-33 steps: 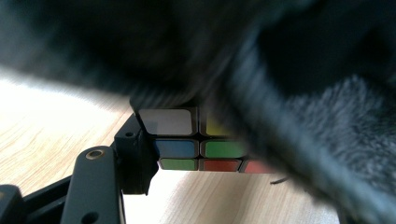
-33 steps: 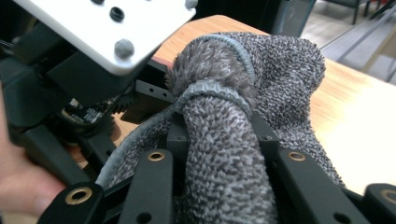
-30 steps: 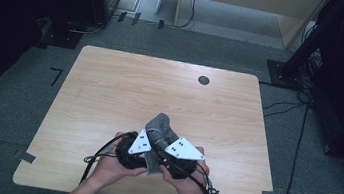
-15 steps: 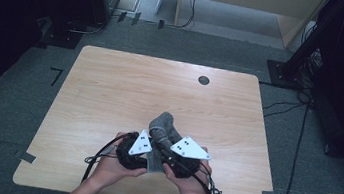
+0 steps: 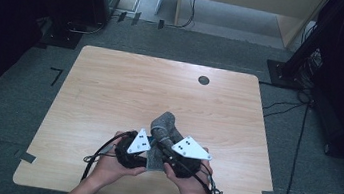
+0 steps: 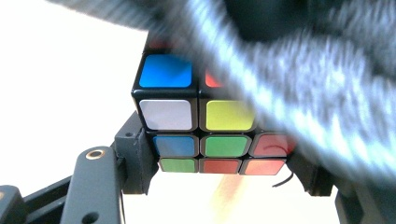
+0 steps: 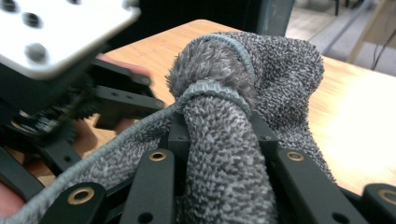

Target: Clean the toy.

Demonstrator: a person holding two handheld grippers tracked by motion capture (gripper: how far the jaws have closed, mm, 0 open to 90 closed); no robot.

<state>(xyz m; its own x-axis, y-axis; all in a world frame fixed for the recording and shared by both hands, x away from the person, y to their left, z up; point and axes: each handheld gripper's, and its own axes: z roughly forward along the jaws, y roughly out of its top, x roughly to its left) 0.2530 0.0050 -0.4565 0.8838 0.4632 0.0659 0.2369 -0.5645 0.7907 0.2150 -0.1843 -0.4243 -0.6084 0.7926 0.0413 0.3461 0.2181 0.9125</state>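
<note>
A Rubik's cube (image 6: pixel 205 130) sits between the black jaws of my left gripper (image 6: pixel 224 170), which is shut on its lower layer. A grey terry cloth (image 7: pixel 219 140) is bunched between the jaws of my right gripper (image 7: pixel 217 135), which is shut on it. In the left gripper view the cloth (image 6: pixel 299 93) drapes blurred over the cube's top right. From above, both hands hold the left gripper (image 5: pixel 136 145) and the right gripper (image 5: pixel 175 153) close together near the table's front edge. The cloth (image 5: pixel 164 122) rises between them.
The wooden table (image 5: pixel 126 86) has a round black cable hole (image 5: pixel 204 80) at the back right. Cables (image 5: pixel 102 151) trail from the grippers toward the front edge. My left gripper's white plate (image 7: pixel 56 28) shows close by in the right gripper view.
My right gripper has shifted slightly to the right with the cloth. The left gripper has stayed put.
</note>
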